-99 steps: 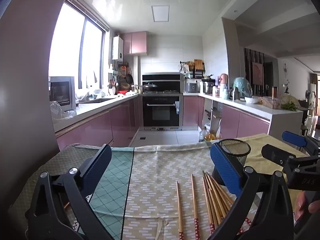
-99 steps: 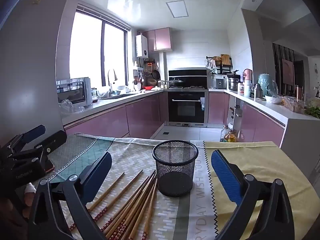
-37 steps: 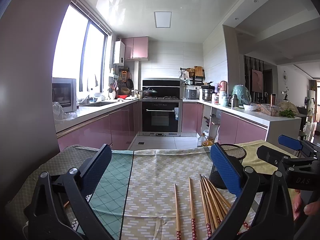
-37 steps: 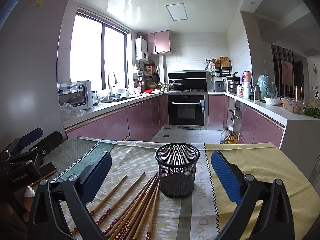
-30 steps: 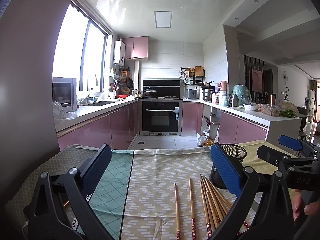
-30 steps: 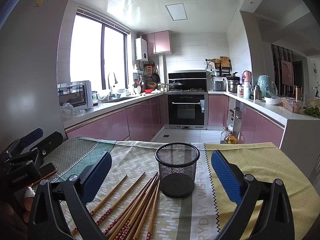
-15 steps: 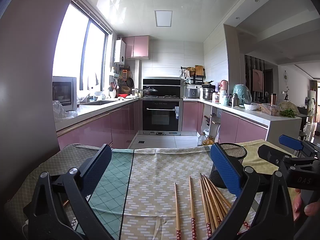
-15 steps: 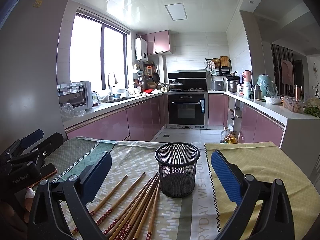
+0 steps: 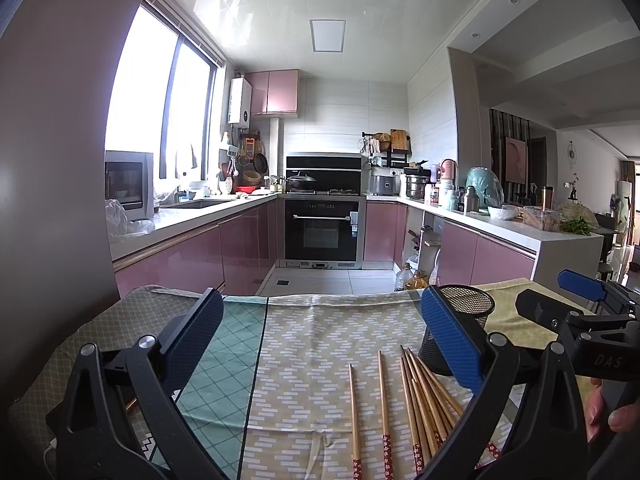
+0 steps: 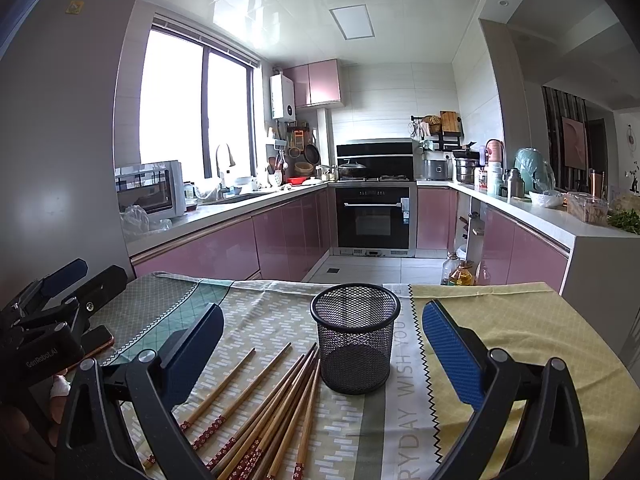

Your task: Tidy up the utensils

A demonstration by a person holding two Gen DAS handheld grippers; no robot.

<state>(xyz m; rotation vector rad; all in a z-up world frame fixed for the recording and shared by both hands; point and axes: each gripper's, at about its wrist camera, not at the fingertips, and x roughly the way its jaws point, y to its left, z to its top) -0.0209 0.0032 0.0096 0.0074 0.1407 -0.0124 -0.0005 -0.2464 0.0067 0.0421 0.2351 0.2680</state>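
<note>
Pink kitchen cabinets, a built-in oven and a bright window fill the background, and a patterned tablecloth [image 9: 304,340] covers the table in the foreground.

From the left wrist camera: the left gripper [image 9: 320,336] hangs above the cloth with its blue-padded jaws spread wide and nothing between them. Below and to the right, wooden chopsticks [image 9: 416,396] with red floral ends lie flat on the cloth: two lie apart from each other on the left, and the rest are bunched in a loose fan. A black mesh cup [image 9: 460,328] stands upright just beyond the bunch, partly hidden behind the gripper's right finger. At the far right, the right gripper [image 9: 560,300] enters, held by a hand [image 9: 608,412] at the frame edge.

From the right wrist camera: the right gripper [image 10: 320,340] is likewise wide open and empty, raised above the table. The mesh cup [image 10: 355,344] sits between its fingers in the view, upright, and it looks empty. The chopsticks [image 10: 276,404] lie just left of the cup, the nearest tips close to its base. At the left edge, the left gripper [image 10: 76,280] is visible above what looks like a phone [image 10: 96,340].

By the look of it, the task has not begun: every chopstick is on the cloth, none is in the cup, and all remain to be picked up and stood inside.
</note>
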